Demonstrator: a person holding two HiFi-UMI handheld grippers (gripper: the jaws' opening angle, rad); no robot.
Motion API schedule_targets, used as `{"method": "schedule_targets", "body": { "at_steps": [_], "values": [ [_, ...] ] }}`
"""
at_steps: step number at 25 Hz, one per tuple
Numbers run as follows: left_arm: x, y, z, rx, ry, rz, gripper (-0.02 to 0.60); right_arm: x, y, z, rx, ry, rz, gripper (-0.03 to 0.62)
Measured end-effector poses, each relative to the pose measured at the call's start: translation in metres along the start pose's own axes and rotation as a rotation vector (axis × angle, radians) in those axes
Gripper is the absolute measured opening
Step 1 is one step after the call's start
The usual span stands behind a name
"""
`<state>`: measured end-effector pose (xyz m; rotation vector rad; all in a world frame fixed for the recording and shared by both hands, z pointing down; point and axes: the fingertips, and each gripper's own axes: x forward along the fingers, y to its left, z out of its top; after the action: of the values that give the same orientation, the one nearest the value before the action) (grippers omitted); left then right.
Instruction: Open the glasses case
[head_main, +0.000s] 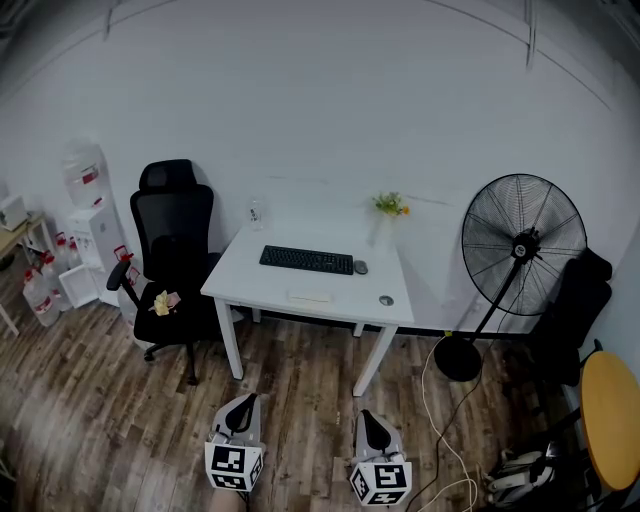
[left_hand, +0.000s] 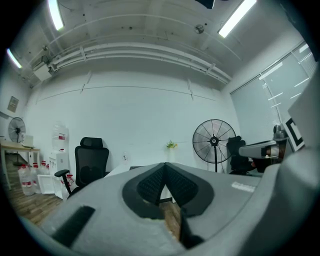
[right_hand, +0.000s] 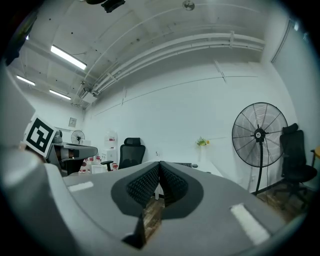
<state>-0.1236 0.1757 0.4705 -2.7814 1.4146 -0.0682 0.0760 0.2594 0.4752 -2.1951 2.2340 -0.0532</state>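
Note:
A white desk (head_main: 260, 290) stands a few steps ahead against the wall. A pale oblong thing (head_main: 310, 296), possibly the glasses case, lies near the desk's front edge; it is too small to tell. Both grippers are held level, low over the wooden floor and well short of the desk. My left gripper (head_main: 247, 401) has its jaws together with nothing between them, and its tips (left_hand: 164, 165) meet in the left gripper view. My right gripper (head_main: 366, 415) is likewise shut and empty, its tips (right_hand: 160, 163) touching in the right gripper view.
On the desk lie a black keyboard (head_main: 306, 260), a mouse (head_main: 360, 267), a small dark round thing (head_main: 386, 300) and a vase of flowers (head_main: 390, 205). A black office chair (head_main: 172, 260) stands left, a pedestal fan (head_main: 520, 245) right. Cables (head_main: 445, 440) trail on the floor.

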Motion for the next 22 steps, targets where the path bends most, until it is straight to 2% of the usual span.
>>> {"method": "schedule_targets", "body": {
  "at_steps": [3,12,22],
  "values": [
    [-0.001,0.0,-0.002,0.002,0.006,0.005,0.008,0.002,0.0,-0.002,0.013,0.001,0.008,0.013],
    [-0.004,0.004,-0.005,0.001,0.012,0.021,0.008,0.006,0.004,-0.001,0.05,-0.015,0.048,0.166],
    [0.003,0.004,-0.006,0.001,0.018,0.034,0.008,0.014,0.0,-0.002,0.059,-0.01,0.066,0.189]
  ]
}}
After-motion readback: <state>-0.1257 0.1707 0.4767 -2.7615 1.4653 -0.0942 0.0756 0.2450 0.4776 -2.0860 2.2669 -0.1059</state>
